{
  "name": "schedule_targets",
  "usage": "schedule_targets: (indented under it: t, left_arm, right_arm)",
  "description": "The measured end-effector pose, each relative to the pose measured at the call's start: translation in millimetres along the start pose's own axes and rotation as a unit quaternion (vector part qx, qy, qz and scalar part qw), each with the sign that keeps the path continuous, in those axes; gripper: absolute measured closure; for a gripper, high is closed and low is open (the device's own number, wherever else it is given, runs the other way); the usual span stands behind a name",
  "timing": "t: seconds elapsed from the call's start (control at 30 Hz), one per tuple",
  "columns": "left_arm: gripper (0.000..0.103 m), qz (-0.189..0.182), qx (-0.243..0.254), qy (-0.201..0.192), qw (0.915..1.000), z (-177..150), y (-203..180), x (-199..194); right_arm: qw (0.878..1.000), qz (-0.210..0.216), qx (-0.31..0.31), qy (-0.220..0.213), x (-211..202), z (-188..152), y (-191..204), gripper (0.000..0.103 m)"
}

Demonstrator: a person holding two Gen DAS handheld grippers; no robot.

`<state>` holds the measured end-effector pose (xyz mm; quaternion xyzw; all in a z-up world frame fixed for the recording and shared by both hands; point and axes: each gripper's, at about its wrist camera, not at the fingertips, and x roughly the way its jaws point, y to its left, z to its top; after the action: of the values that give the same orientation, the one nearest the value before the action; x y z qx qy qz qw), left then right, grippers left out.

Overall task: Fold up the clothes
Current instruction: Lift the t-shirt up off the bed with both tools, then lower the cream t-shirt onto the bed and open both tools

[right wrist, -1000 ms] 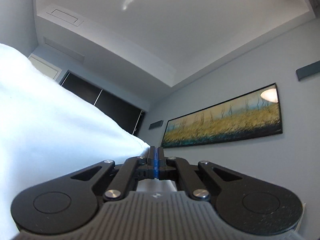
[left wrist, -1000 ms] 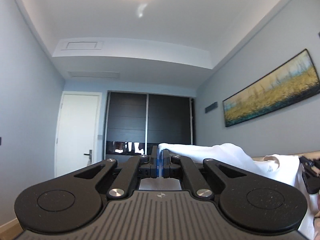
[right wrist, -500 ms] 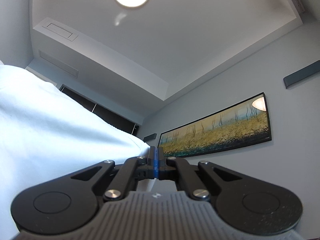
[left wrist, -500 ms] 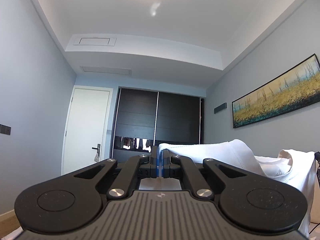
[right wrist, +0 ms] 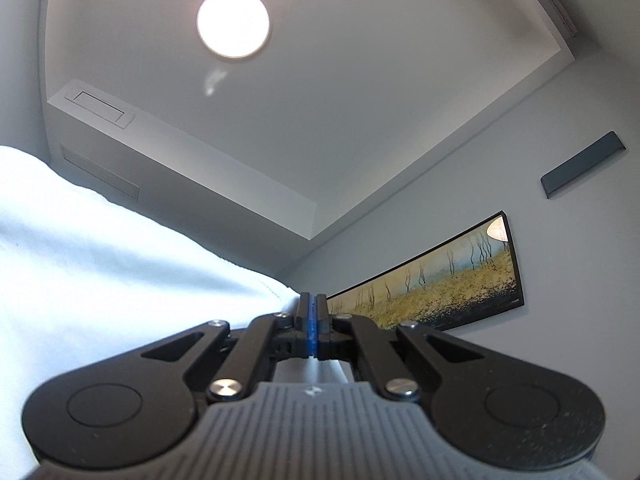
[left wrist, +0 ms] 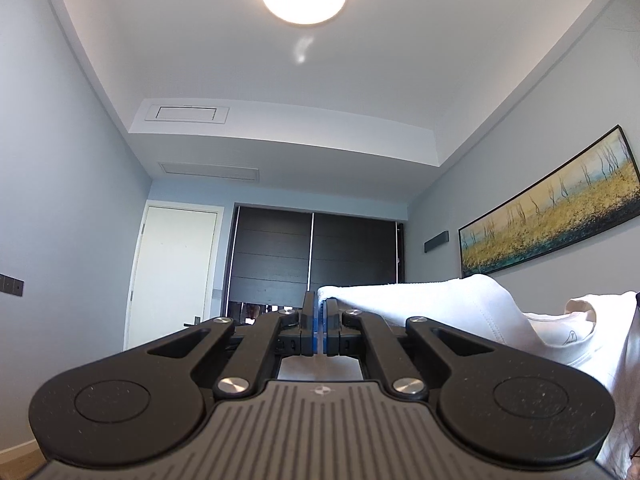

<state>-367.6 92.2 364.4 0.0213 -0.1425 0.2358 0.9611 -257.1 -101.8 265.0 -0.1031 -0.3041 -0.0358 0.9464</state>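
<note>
Two hand-held grippers share one white T-shirt (left wrist: 472,312), which hangs in the air between them, below the long landscape painting (left wrist: 552,228) on the wall. The left hand-held gripper (left wrist: 320,320) has its blue pads pressed together on a hemmed edge of the cloth, and the shirt runs off to the right of it in a stretched band before sagging into folds, where a ribbed neckline (left wrist: 580,312) and a small printed mark show. The right hand-held gripper (right wrist: 313,320), tilted up toward the round ceiling lamp (right wrist: 233,22), is likewise closed on a stitched edge, with the white T-shirt (right wrist: 120,280) spreading wide to its left. No bed or tabletop under the garment is in view. By its look the fabric is thin, light knit cotton: limp, with no stiffness of its own, so it should droop wherever it is not pulled taut and slide easily out of a shallow pinch. The double-stitched hems and seams are probably the surest places to hold, since they are thicker and less stretchy than the open body of the cloth.
</note>
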Motion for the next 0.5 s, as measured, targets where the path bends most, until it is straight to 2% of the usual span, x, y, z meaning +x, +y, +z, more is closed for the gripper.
schedule_targets:
  t: [0.07,0.27,0.4,0.5]
  left_arm:
    - [0.103,0.001,0.002,0.005,1.0000,-1,0,12]
    - [0.103,0.012,0.015,0.097,0.9951,-43,8,86]
    - [0.103,0.027,0.038,0.162,0.9858,-84,13,143]
    - [0.103,0.039,0.056,0.211,0.9750,-120,19,185]
  right_arm:
    - [1.000,0.004,-0.005,0.007,8,-4,7,0.103]
    - [0.997,0.029,-0.030,0.061,50,-43,48,0.103]
    - [0.992,0.052,-0.057,0.099,83,-81,87,0.103]
    - [0.985,0.074,-0.083,0.132,109,-116,122,0.103]
